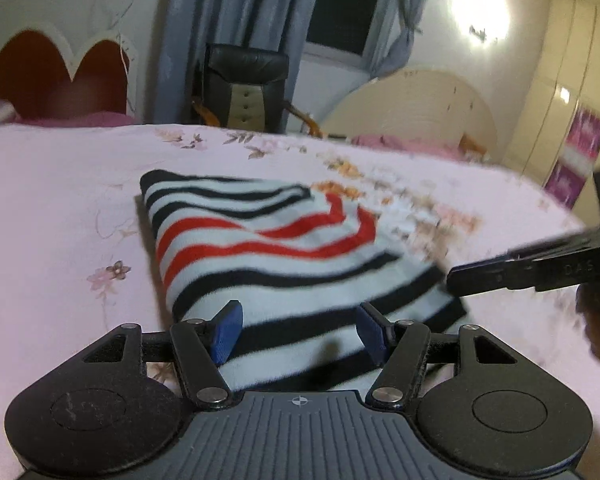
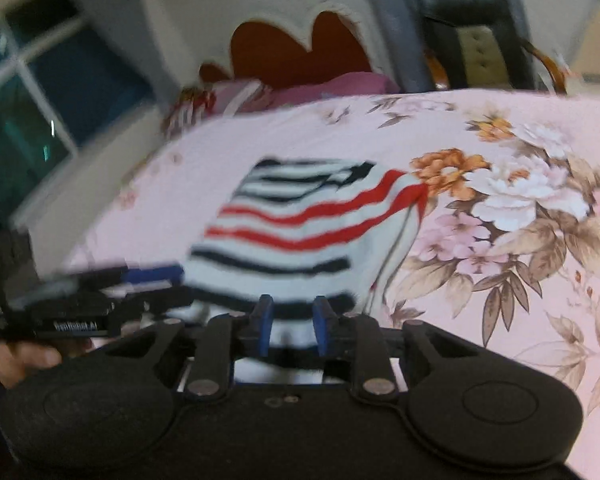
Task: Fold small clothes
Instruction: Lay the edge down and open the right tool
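A small striped garment (image 1: 268, 256), white with black and red stripes, lies folded into a rough rectangle on the pink floral bedspread (image 1: 52, 208). My left gripper (image 1: 300, 330) is open, its blue pads just over the garment's near edge and holding nothing. My right gripper comes in from the right in this view (image 1: 456, 282), beside the garment's right corner. In the right wrist view the garment (image 2: 300, 232) lies ahead, and my right gripper (image 2: 290, 326) is partly open over its near edge, empty. My left gripper shows at the left there (image 2: 152, 276).
A black office chair (image 1: 244, 84) stands beyond the far bed edge by blue curtains (image 1: 236, 20). A red and white headboard (image 1: 60, 68) with pink pillows is at the left. Cream wardrobes (image 1: 560, 100) stand at the right. A window (image 2: 20, 100) is at the left.
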Motion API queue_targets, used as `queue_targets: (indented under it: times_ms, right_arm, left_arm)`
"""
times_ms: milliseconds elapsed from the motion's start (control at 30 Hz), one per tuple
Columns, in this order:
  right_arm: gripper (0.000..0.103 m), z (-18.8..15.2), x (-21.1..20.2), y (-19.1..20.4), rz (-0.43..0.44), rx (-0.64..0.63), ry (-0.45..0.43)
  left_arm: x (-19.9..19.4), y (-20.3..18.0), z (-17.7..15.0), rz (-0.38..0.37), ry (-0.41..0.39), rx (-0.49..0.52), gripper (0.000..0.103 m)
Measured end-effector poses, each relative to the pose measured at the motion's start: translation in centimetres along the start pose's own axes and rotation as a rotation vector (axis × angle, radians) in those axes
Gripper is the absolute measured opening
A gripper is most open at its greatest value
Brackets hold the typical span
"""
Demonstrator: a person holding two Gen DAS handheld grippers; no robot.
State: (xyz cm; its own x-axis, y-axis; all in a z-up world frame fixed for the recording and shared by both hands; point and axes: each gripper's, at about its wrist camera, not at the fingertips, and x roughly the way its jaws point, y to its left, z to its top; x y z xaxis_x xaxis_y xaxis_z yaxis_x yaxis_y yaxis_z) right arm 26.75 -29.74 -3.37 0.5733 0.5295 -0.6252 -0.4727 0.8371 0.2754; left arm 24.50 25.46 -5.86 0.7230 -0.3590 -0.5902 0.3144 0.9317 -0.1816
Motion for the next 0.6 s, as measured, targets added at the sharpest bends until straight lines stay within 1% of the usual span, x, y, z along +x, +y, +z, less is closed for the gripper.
queue_targets:
  times_ms: [33, 100, 133, 167, 233, 367, 400, 433, 467, 533, 567, 600]
  right_arm:
    - [0.021, -0.3, 0.7, 0.3, -0.024, -0.029, 0.019]
    - [0.010, -0.6, 1.9, 0.3, -0.090, -0.069, 0.037]
    - [0.000, -0.9, 2.5, 0.1, -0.135, -0.085, 0.054]
    - [0.000, -1.0, 2.9, -0.2, -0.160, -0.084, 0.061]
    - [0.000, -1.4, 3.2, -0.6, -0.173, -0.073, 0.063]
    - [0.000, -2.2, 3.6, -1.0, -0.225, -0.082, 0.066]
    - [0.000, -2.4, 3.6, -1.3, -0.254, -0.082, 0.067]
    - [0.005, -2.7, 3.9, -1.9, -0.336, -0.086, 0.081]
    - [0.002, -3.0, 4.4, -3.0, -0.383, -0.065, 0.106]
    - [0.002, -3.5, 3.6, -5.7, -0.316, 0.079, 0.087]
    - [0.011, -3.4, 3.0, -6.1, -0.298, 0.118, 0.079]
    - [0.020, -3.5, 2.3, -6.0, -0.297, 0.124, 0.055]
  left_arm:
    - [0.0, -0.3, -0.2, 0.013, 0.002, 0.022, 0.063]
    - [0.0, -0.8, -0.3, 0.036, 0.011, 0.059, 0.063]
    - [-0.1, -1.0, -0.3, 0.045, 0.015, 0.079, 0.063]
    - [-0.1, -1.2, -0.4, 0.049, 0.018, 0.086, 0.063]
    - [-0.2, -1.2, -0.7, 0.052, 0.024, 0.085, 0.063]
    - [-0.4, -0.8, -2.1, 0.056, 0.020, 0.061, 0.063]
    - [-0.5, -0.9, -2.4, 0.066, 0.021, 0.064, 0.063]
    - [-0.5, -0.9, -2.8, 0.076, 0.022, 0.066, 0.063]
    - [-0.6, -0.9, -3.0, 0.080, 0.018, 0.064, 0.063]
    - [-0.9, -0.9, -3.2, 0.090, 0.011, 0.056, 0.063]
    - [-1.1, -1.0, -3.2, 0.100, 0.008, 0.052, 0.063]
    - [-1.5, -1.2, -3.2, 0.113, 0.001, 0.044, 0.063]
